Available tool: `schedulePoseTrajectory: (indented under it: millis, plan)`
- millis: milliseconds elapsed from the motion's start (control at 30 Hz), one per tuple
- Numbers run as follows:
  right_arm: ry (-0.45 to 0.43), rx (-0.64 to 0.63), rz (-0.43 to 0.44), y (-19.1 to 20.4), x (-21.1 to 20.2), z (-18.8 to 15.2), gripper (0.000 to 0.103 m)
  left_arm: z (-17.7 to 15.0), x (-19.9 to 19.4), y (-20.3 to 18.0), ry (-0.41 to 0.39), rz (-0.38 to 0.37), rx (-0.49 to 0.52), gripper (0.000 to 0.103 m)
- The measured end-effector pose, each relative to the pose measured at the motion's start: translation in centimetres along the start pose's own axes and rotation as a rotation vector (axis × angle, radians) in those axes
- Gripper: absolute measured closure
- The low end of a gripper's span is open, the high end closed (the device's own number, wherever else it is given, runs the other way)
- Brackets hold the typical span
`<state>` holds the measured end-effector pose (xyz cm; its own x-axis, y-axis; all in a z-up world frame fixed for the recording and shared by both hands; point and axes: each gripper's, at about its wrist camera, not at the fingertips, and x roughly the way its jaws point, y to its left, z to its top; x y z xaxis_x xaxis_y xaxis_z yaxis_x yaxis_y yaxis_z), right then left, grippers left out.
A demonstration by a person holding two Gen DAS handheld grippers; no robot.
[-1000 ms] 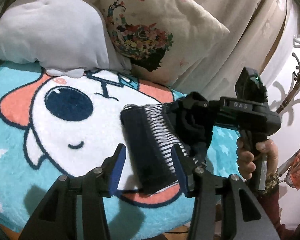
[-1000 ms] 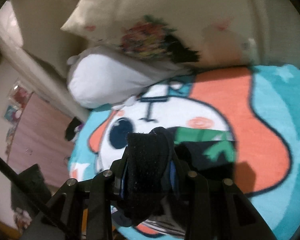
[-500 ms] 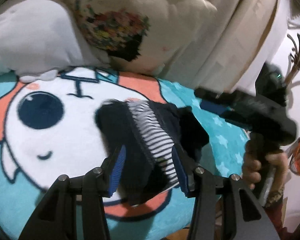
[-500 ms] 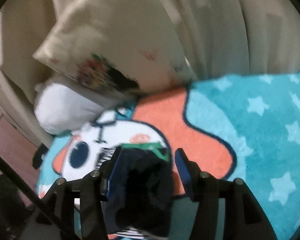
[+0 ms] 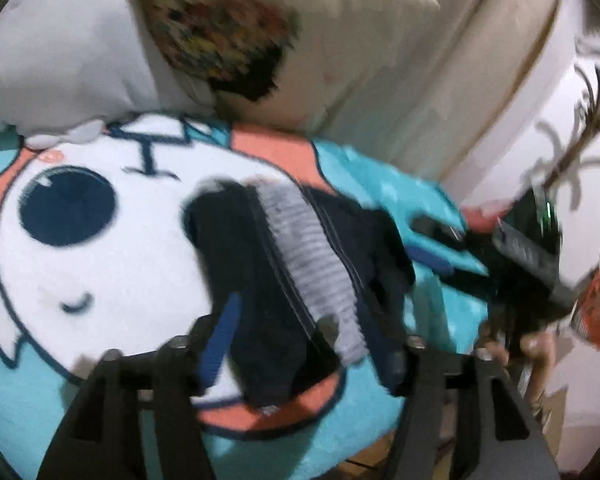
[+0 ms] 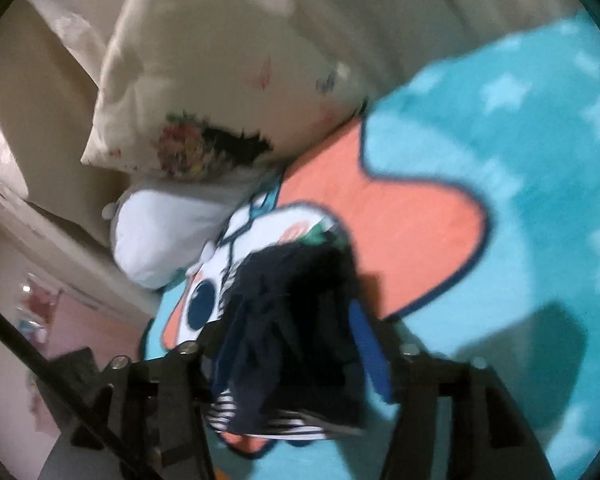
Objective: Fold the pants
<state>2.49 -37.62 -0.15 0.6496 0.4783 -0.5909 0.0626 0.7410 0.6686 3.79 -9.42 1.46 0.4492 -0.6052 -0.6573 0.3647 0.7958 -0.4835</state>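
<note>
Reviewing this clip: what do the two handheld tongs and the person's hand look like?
Both tongs are black plastic with silver bolts along the arms and blue pads inside the fingers: left tongs, right tongs. Seen from the left view, the right unit has a small green light and is held by a bare hand.

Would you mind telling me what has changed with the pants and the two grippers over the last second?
The right gripper, shut on the dark pants a second ago, has opened and let them go; it has pulled back toward the right. The left gripper has moved closer, fingers open on either side of the bundle. The pants remain on the cartoon blanket, pillows unchanged.
</note>
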Motion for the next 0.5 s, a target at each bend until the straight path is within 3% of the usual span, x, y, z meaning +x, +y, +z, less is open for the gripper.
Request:
schedulePoseTrajectory:
  millis: [100,267,400,433,467,500]
  plan:
    - [0.048,-0.004,0.030,-0.5,0.7,0.5,0.027,1.3,0.5,2.0,-0.011,-0.008,-0.074,0.023]
    - [0.135,0.005,0.047,-1.5,4.4,0.1,0.027,2.7,4.7,3.9,0.095,-0.045,-0.113,0.022]
    - [0.125,-0.030,0.077,-0.6,5.5,0.0,0.028,3.0,7.1,3.3,0.124,-0.091,-0.100,0.024]
    - [0.130,-0.034,0.075,-0.4,5.8,-0.1,0.035,3.1,7.2,3.1,0.124,-0.093,-0.099,0.030]
    - [0.136,-0.047,0.063,-0.1,6.1,-0.2,0.040,3.2,7.3,3.0,0.131,-0.109,-0.104,0.053]
    - [0.138,-0.054,0.054,0.0,6.2,-0.3,0.055,3.2,7.2,2.9,0.138,-0.124,-0.107,0.067]
